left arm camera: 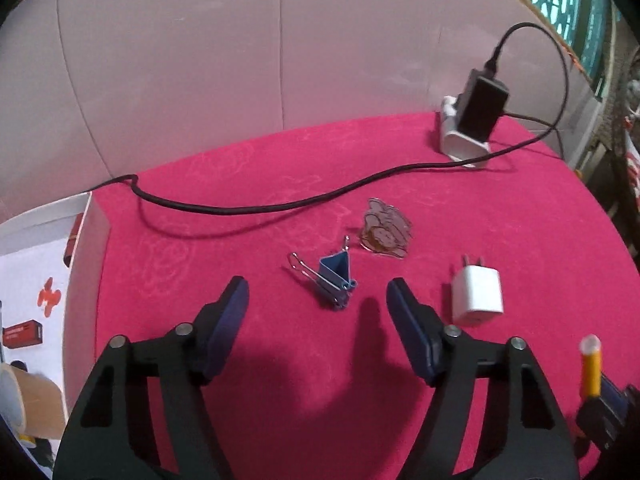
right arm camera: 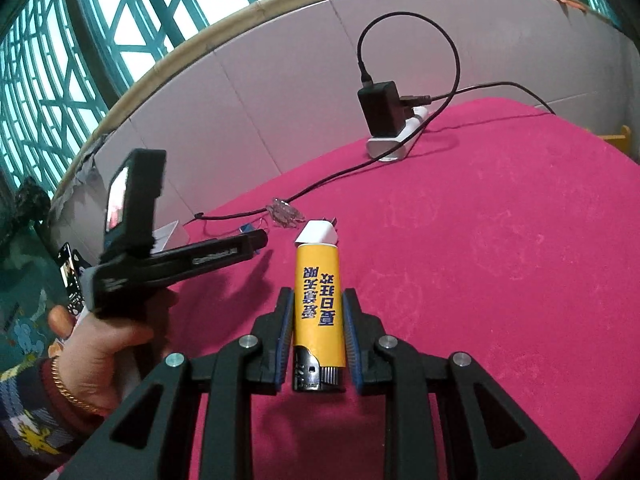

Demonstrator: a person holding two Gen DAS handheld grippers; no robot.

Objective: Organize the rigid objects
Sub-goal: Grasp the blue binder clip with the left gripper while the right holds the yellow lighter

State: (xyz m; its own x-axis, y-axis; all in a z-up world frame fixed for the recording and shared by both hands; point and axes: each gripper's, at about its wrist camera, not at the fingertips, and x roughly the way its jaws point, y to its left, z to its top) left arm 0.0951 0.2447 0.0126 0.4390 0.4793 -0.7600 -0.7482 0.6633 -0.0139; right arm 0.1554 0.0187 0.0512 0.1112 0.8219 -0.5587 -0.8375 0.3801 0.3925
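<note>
My left gripper [left arm camera: 318, 292] is open and empty, hovering just in front of a blue binder clip [left arm camera: 334, 278] on the red cloth. A clear cartoon charm [left arm camera: 386, 230] lies just beyond the clip, and a white plug adapter [left arm camera: 477, 295] lies to its right. My right gripper [right arm camera: 317, 300] is shut on a yellow lighter [right arm camera: 318, 302] with blue characters, its metal head toward the camera. The lighter also shows in the left wrist view [left arm camera: 591, 368] at the lower right. The left gripper shows in the right wrist view [right arm camera: 224, 254], held in a hand.
A black charger [left arm camera: 482, 106] sits in a white power strip [left arm camera: 460, 140] at the back right, and its black cable [left arm camera: 280, 206] runs across the cloth. A white box [left arm camera: 44, 280] with small items stands off the left edge, beside a tape roll [left arm camera: 24, 404]. A pale wall panel [left arm camera: 240, 60] stands behind.
</note>
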